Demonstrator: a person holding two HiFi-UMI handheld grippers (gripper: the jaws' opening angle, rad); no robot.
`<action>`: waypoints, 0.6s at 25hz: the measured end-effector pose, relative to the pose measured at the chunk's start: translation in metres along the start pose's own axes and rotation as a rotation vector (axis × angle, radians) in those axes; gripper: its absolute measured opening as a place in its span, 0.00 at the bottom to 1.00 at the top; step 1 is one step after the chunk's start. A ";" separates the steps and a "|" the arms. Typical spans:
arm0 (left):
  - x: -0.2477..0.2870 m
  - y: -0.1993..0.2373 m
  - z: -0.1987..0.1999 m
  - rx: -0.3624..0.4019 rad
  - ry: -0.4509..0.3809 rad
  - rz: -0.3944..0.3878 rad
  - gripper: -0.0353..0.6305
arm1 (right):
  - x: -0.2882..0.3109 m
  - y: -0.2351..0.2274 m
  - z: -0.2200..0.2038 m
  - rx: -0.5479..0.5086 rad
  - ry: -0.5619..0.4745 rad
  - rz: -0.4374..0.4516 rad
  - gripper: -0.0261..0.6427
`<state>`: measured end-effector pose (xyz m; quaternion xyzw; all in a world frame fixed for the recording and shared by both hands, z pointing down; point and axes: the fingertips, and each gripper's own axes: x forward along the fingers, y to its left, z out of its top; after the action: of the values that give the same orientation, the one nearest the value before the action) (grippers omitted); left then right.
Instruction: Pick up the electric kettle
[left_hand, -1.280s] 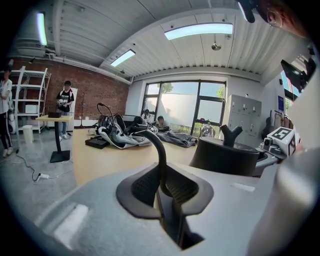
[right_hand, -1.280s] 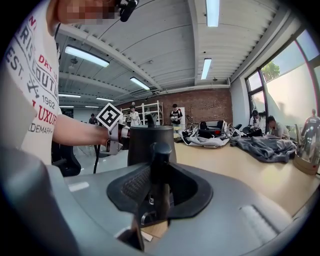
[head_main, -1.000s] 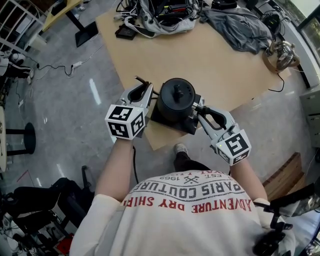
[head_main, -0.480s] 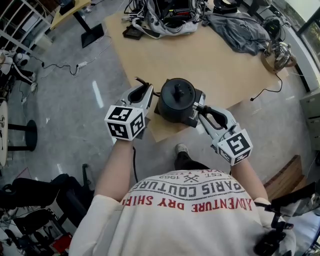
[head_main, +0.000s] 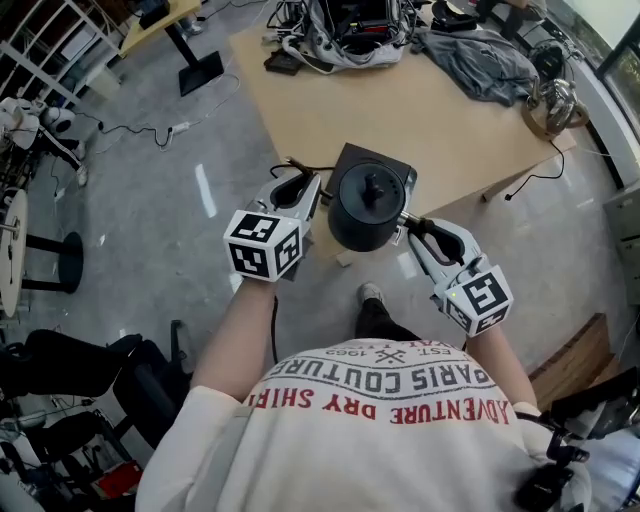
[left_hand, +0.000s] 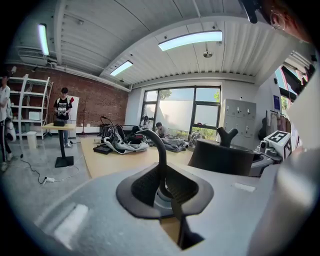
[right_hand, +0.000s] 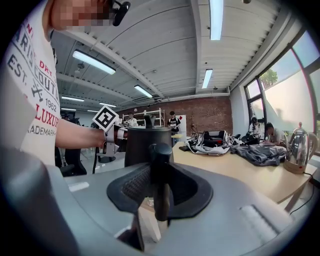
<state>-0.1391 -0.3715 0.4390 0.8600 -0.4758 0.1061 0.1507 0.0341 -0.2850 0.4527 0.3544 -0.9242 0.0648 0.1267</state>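
Note:
The black electric kettle (head_main: 368, 205) hangs in the air in front of the table's near corner, clear of its square black base (head_main: 388, 160), which stays on the wooden table (head_main: 420, 110). My right gripper (head_main: 412, 222) is shut on the kettle's handle (right_hand: 160, 155), which stands upright between the jaws in the right gripper view. My left gripper (head_main: 300, 185) is at the kettle's left side, shut on a thin black cord (left_hand: 161, 150) that arcs up out of the jaws. In the left gripper view the kettle's body (left_hand: 222, 157) shows to the right.
A grey cloth (head_main: 480, 55), a steel kettle (head_main: 560, 100) and a heap of cables and gear (head_main: 345, 25) lie at the table's far side. A person's shoe (head_main: 370, 295) is on the grey floor below. A black chair (head_main: 90, 390) stands at lower left.
The kettle has come up off its base and moved toward the person. Both grippers rose and moved with it, keeping their grips.

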 end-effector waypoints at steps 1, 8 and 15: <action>-0.005 -0.004 -0.002 0.002 0.001 -0.003 0.11 | -0.005 0.004 -0.001 0.003 -0.003 -0.003 0.19; -0.041 -0.032 -0.012 0.013 0.001 -0.019 0.11 | -0.038 0.034 -0.006 0.011 -0.008 -0.013 0.19; -0.077 -0.053 -0.024 -0.002 -0.013 -0.015 0.11 | -0.063 0.062 -0.010 0.010 -0.010 -0.022 0.19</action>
<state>-0.1357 -0.2758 0.4274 0.8640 -0.4705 0.0990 0.1491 0.0399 -0.1965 0.4431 0.3656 -0.9205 0.0663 0.1211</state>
